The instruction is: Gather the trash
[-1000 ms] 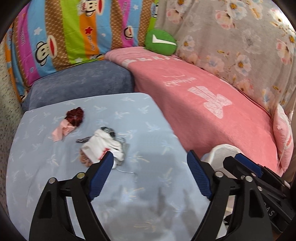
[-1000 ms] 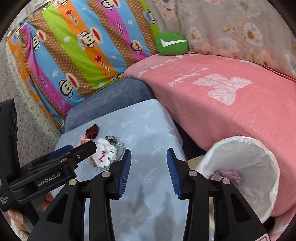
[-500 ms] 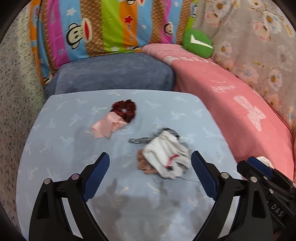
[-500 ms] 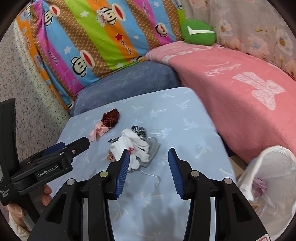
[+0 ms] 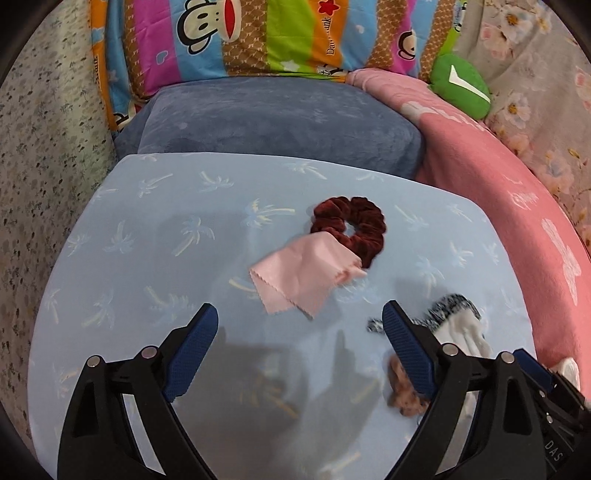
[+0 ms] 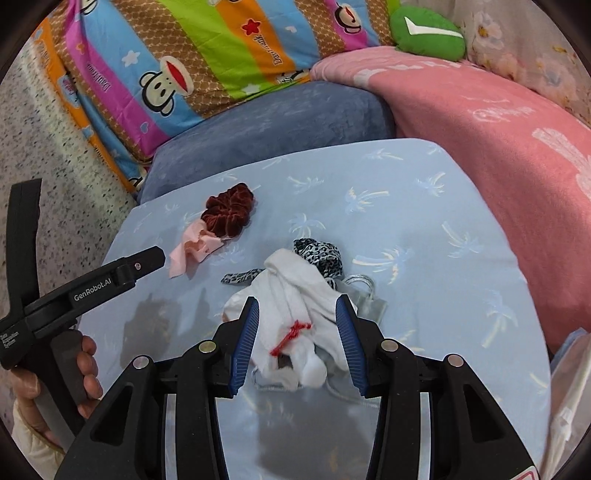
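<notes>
On the light blue palm-print tablecloth (image 5: 147, 258) lie a pink cloth (image 5: 299, 280) and a dark red scrunchie (image 5: 351, 225) partly under it. My left gripper (image 5: 299, 314) stands wide open just short of the pink cloth, with nothing between its fingers. To its right is a crumpled white cloth (image 5: 461, 328). In the right wrist view that white cloth (image 6: 291, 295), marked with red thread, lies between the blue pads of my right gripper (image 6: 297, 306). The jaws are half open and do not press on it. A leopard-print scrunchie (image 6: 321, 254) and a silvery pouch (image 6: 369, 302) lie against the pile.
A blue cushion (image 5: 277, 118) borders the table's far edge. A pink blanket (image 6: 498, 147) runs along the right, with striped monkey-print bedding (image 6: 184, 55) and a green pillow (image 6: 428, 29) behind. White bin liner (image 6: 569, 373) shows at the right edge. A hand (image 6: 86, 373) holds the left tool.
Both grippers swung left and dropped toward the table. The white bin slid out to the right edge. The left jaws widened a little. The right jaws now straddle the white cloth.
</notes>
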Demonstrator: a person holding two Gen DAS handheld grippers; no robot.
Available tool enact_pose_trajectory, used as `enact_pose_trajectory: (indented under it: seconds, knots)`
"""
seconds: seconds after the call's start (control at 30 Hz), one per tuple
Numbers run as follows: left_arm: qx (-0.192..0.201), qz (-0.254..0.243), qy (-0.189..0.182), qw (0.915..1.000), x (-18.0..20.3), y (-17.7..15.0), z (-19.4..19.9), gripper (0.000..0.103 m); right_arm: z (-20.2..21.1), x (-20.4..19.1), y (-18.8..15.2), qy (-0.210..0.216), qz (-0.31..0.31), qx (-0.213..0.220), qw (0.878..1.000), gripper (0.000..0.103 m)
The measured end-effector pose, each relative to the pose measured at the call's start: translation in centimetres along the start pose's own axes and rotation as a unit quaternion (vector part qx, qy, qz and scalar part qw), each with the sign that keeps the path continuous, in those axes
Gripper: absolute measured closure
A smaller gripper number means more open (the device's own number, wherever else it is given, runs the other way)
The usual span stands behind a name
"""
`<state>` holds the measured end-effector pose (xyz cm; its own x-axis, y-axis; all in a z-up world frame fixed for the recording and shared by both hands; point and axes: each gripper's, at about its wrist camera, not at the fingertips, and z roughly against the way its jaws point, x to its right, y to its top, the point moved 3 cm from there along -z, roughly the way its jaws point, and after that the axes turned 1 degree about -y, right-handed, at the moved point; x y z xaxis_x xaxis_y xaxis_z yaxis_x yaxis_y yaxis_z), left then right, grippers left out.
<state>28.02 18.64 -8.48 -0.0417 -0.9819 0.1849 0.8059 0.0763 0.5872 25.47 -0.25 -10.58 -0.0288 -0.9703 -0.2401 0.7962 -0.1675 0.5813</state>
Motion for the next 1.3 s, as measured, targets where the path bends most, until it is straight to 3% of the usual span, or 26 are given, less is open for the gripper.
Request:
enact_pose_trajectory:
  seconds: [0.13, 0.2, 0.3, 0.37, 0.47, 0.63, 0.9, 1.3]
  knots:
    - [-0.006, 0.005, -0.001, 1.0, -0.4, 0.7, -2.0, 0.018, -1.9, 0.4, -0.1, -0.004, -0.003, -0.011, 1.0, 0.06]
    - [-0.01, 0.004, -0.002, 0.9999, -0.5, 0.9, -3.0, 0.023, -2.6, 0.4, -0.1, -0.006, -0.002, -0.015, 1.0, 0.06]
    - [-0.026, 0.001, -0.009, 0.9996, -0.5, 0.7, -4.5, 0.042, -3.4, 0.7, -0.5, -0.006, -0.004, -0.022, 1.0, 0.062]
    - [-0.033, 0.0, -0.013, 0.9994, -0.5, 0.3, -5.1, 0.062, -3.7, 0.7, -0.7, -0.006, -0.003, -0.021, 1.0, 0.068]
    - [-0.032, -0.004, -0.014, 0.9994, -0.5, 0.0, -5.1, 0.079, -3.7, 0.6, -0.7, -0.006, -0.001, -0.02, 1.0, 0.075]
    - [-0.026, -0.006, -0.013, 0.9996, -0.2, -0.2, -4.4, 0.093, -3.3, 0.3, -0.9, -0.003, 0.001, -0.019, 1.0, 0.086]
    - [-0.001, -0.013, -0.014, 0.9998, 1.0, 0.3, -1.2, 0.098, -0.3, -0.1, -1.0, 0.007, -0.001, -0.005, 1.0, 0.089]
    - [0.049, -0.04, -0.043, 0.9971, 5.3, -0.1, 5.9, 0.098, 8.1, 0.1, -0.7, 0.012, 0.001, 0.051, 0.999, 0.089]
